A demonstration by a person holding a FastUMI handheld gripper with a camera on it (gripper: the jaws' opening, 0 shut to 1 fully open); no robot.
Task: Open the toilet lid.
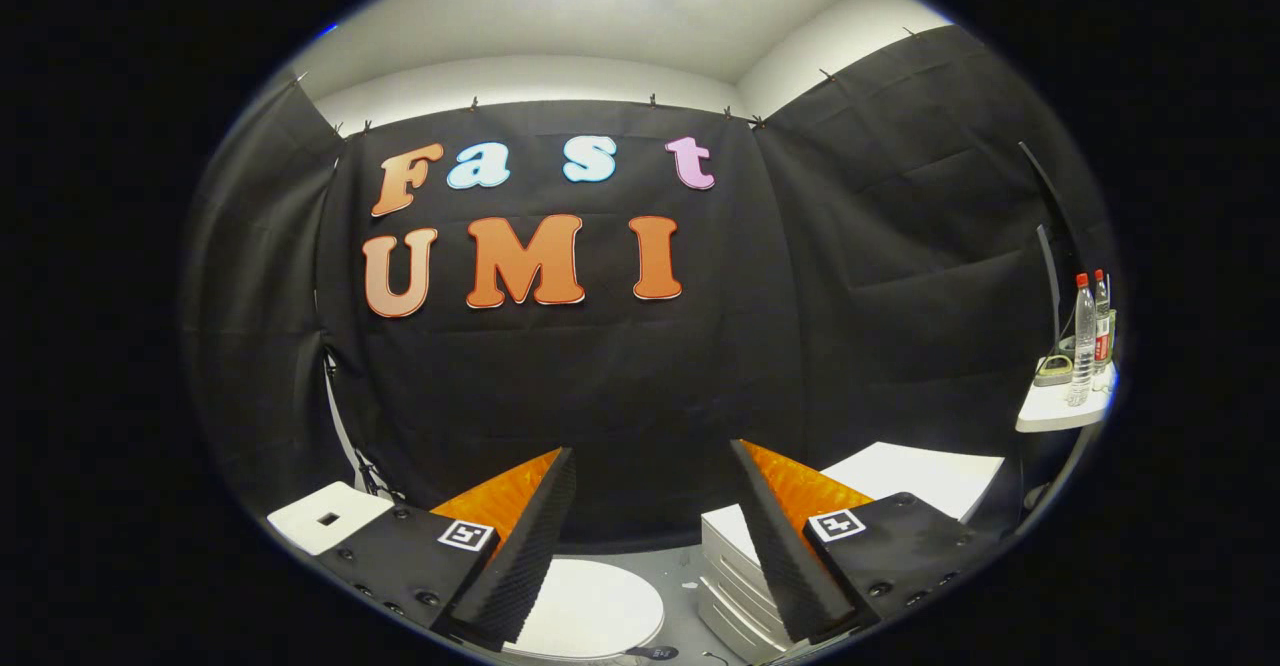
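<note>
The tool (652,531) is held high with fingers apart and empty, so the closed toilet lid (590,608) below can be approached.

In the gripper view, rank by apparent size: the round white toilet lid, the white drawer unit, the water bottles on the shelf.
Largest to smallest, as seen:
1. Round white toilet lid and white drawer unit: alike, both partly hidden by the fingers, so unranked.
2. Water bottles: smallest, but farther off.
The gripper is open, holding nothing.
</note>
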